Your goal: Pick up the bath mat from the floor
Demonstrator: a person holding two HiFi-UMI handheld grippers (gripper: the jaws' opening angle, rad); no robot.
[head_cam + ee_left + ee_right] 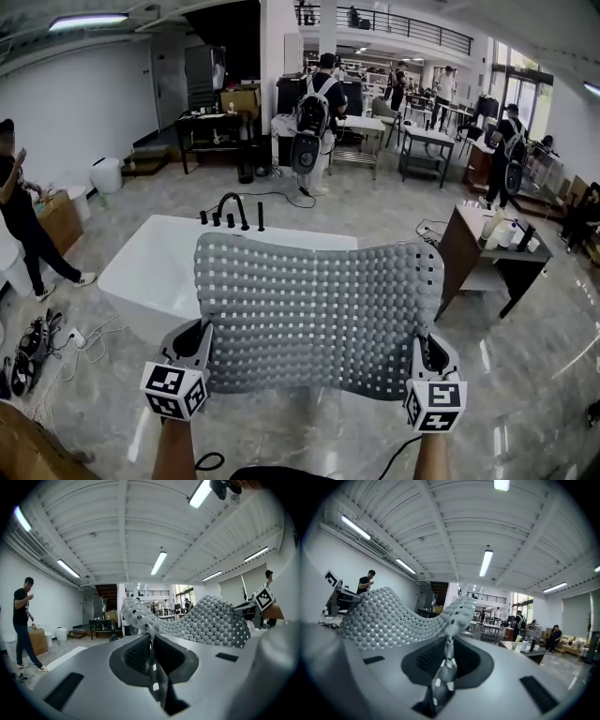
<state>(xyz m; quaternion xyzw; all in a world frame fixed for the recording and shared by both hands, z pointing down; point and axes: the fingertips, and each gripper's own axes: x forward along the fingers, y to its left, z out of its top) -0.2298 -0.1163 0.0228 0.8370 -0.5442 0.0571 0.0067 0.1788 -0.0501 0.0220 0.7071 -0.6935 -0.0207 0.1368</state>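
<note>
The grey bath mat [319,309], studded with small bumps and holes, hangs spread out in the air in front of me, clear of the floor. My left gripper [200,349] is shut on its lower left corner, and my right gripper [424,358] is shut on its lower right corner. In the left gripper view the bath mat [206,620] runs out of the closed jaws to the right. In the right gripper view the bath mat [389,616] runs out of the closed jaws to the left. The mat sags a little in the middle between the two grips.
A white bathtub [155,272] with black taps [231,208] stands just behind the mat. A brown desk [487,248] with bottles is at the right. Shoes and cables [37,342] lie on the floor at the left. A person [23,220] stands at left; several others stand farther back.
</note>
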